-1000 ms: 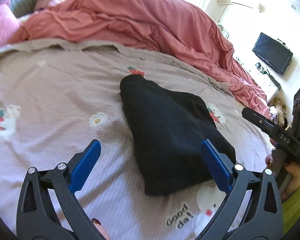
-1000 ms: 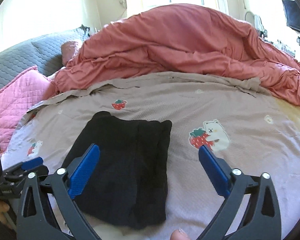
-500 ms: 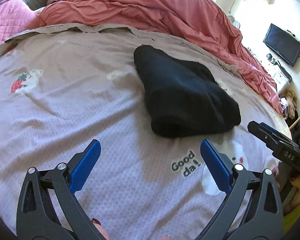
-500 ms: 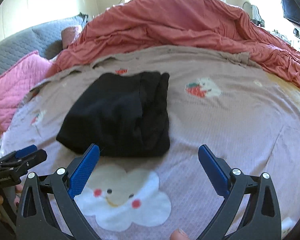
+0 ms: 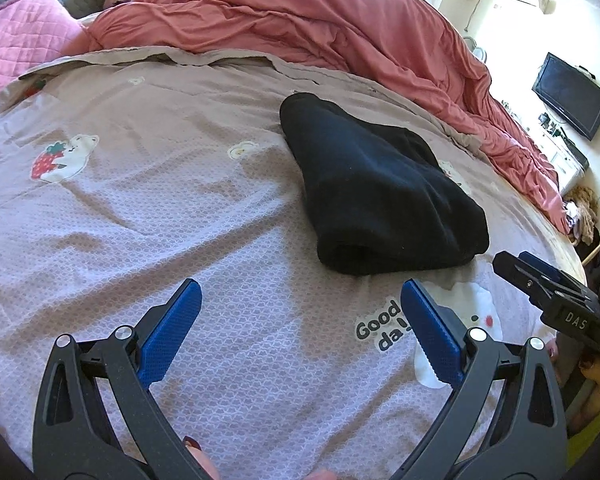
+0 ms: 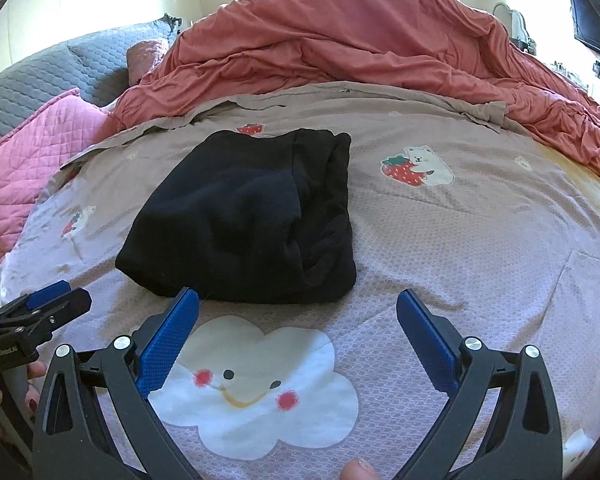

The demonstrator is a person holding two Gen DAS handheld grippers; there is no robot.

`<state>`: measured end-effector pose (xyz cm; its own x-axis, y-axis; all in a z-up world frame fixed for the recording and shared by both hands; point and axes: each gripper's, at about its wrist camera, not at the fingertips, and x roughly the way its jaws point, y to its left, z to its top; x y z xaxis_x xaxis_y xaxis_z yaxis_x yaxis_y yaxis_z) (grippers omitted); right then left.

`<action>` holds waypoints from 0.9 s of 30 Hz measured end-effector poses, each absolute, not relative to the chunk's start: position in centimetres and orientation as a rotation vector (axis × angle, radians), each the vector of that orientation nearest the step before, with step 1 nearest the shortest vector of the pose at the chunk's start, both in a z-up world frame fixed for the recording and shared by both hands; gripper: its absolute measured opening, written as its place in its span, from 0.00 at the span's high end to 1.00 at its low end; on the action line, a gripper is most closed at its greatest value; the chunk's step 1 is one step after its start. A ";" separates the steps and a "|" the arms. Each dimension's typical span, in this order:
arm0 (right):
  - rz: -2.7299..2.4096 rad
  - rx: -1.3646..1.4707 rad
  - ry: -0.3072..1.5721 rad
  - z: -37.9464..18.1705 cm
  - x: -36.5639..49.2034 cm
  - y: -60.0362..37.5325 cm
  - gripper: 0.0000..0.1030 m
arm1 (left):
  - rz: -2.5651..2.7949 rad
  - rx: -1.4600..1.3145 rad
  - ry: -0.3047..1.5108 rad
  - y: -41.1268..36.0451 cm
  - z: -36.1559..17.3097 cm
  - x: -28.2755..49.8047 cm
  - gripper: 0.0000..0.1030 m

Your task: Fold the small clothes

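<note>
A black folded garment lies in a compact bundle on the lilac printed bedspread; it also shows in the right wrist view. My left gripper is open and empty, held back from the garment's near edge. My right gripper is open and empty, just short of the garment's near edge. The right gripper shows at the right edge of the left wrist view. The left gripper shows at the left edge of the right wrist view.
A rumpled salmon-red duvet is heaped behind the garment. A pink quilted pillow and a grey quilted headboard are at the left. A wall TV is at the right.
Both grippers have drawn back from the garment toward the bed's near edge, staying open. The garment lies folded and farther away in both views.
</note>
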<state>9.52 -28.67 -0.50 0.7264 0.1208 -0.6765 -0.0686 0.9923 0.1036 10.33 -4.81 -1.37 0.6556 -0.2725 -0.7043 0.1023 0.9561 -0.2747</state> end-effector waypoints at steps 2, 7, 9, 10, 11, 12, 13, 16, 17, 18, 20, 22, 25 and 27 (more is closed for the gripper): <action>0.109 0.072 0.757 -0.7 9.6 -28.6 0.04 | -0.209 -0.216 0.833 -4.8 -1.4 10.3 0.09; 0.115 0.071 0.765 -0.9 9.5 -28.5 0.04 | -0.208 -0.211 0.835 -4.7 -1.5 10.4 0.09; 0.114 0.072 0.768 -0.9 9.4 -28.5 0.04 | -0.206 -0.207 0.834 -4.8 -1.6 10.4 0.09; 0.115 0.071 0.766 -0.8 9.4 -28.5 0.04 | -0.205 -0.207 0.834 -4.7 -1.6 10.4 0.09; 0.116 0.070 0.766 -0.8 9.4 -28.5 0.04 | -0.203 -0.205 0.834 -4.8 -1.6 10.4 0.09; 0.114 0.070 0.766 -0.9 9.3 -28.5 0.04 | -0.201 -0.205 0.835 -4.8 -1.6 10.3 0.09; 0.111 0.070 0.765 -0.8 9.3 -28.5 0.04 | -0.199 -0.205 0.835 -4.8 -1.5 10.4 0.09; 0.107 0.071 0.763 -0.7 9.1 -28.5 0.04 | -0.188 -0.205 0.839 -4.8 -1.5 10.3 0.09; 0.106 0.071 0.763 -0.7 9.0 -28.5 0.04 | -0.185 -0.204 0.840 -4.8 -1.5 10.3 0.09; 0.107 0.070 0.764 -0.8 9.0 -28.5 0.04 | -0.181 -0.203 0.840 -4.7 -1.6 10.3 0.09; 0.107 0.070 0.764 -0.7 9.0 -28.5 0.04 | -0.178 -0.205 0.841 -4.6 -1.5 10.3 0.09; 0.109 0.068 0.764 -0.7 9.0 -28.5 0.04 | -0.177 -0.206 0.840 -4.5 -1.5 10.3 0.09; 0.107 0.070 0.765 -0.7 9.0 -28.5 0.04 | -0.176 -0.206 0.842 -4.5 -1.5 10.4 0.09; 0.105 0.067 0.768 -0.7 8.9 -28.5 0.04 | -0.174 -0.205 0.844 -4.4 -1.5 10.4 0.09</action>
